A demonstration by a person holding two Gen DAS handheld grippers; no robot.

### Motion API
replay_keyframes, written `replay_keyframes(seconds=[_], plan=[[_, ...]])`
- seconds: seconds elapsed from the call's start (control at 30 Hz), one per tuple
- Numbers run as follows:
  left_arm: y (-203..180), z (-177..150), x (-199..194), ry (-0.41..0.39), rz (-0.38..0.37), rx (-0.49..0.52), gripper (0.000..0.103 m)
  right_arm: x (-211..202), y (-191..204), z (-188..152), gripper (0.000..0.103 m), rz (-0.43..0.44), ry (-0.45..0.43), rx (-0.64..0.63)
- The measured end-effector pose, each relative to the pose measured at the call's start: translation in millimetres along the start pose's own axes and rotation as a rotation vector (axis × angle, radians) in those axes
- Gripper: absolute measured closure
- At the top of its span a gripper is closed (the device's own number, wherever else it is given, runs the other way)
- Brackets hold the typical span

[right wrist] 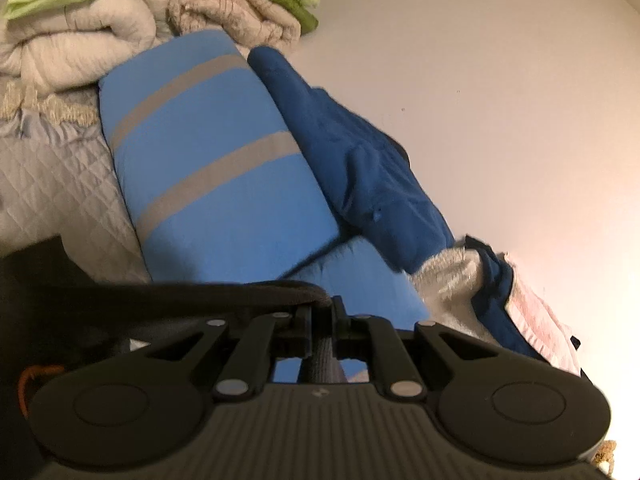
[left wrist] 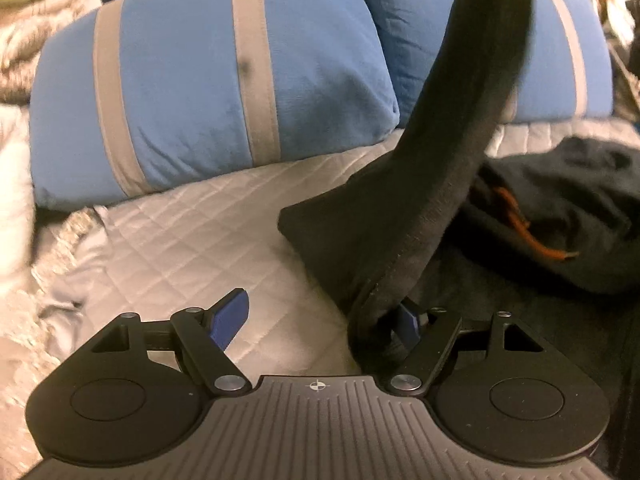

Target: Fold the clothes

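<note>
From my left wrist, my left gripper [left wrist: 320,316] is spread wide; the black garment [left wrist: 400,220] lies on the quilted bedspread [left wrist: 168,240], draped over my right-hand finger. From my right wrist, my right gripper [right wrist: 322,312] is pressed together, pinching the garment's edge before the striped blue pillow [right wrist: 208,160].

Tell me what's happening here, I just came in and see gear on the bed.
A person is folding a black garment on a quilted bed with two hand-held grippers. The right gripper is shut on an edge of it, lifting a strip of the cloth. The left gripper is open, its right finger under a fold of the same garment. Striped blue pillows lie behind.
</note>
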State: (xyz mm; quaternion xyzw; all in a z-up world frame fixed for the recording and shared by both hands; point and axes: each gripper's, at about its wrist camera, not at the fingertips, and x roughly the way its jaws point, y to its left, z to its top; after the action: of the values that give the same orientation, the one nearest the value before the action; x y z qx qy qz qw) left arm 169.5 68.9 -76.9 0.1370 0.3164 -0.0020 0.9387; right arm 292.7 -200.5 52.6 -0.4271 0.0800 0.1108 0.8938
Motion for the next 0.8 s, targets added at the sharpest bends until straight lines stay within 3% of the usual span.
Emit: replay_keyframes(seconds=[0.17,0.5,0.8], plan=[[-4.9,1.8,-3.6,-0.012,0.045,0.109,0.027,0.5,-11.9,-32.6,0.094,0.001,0.069,-0.024],[-15.9,11.1,-8.2,-0.033,0.037,0.231,0.026,-40.6,-15.0,-118.5,0.095,0.074,0.234,-0.028],[-23.0,14.7,-3.3,-0.013,0.045,0.308,0.026,-113.2,-2.2,-134.2,0.095,0.14,0.245,-0.026]])
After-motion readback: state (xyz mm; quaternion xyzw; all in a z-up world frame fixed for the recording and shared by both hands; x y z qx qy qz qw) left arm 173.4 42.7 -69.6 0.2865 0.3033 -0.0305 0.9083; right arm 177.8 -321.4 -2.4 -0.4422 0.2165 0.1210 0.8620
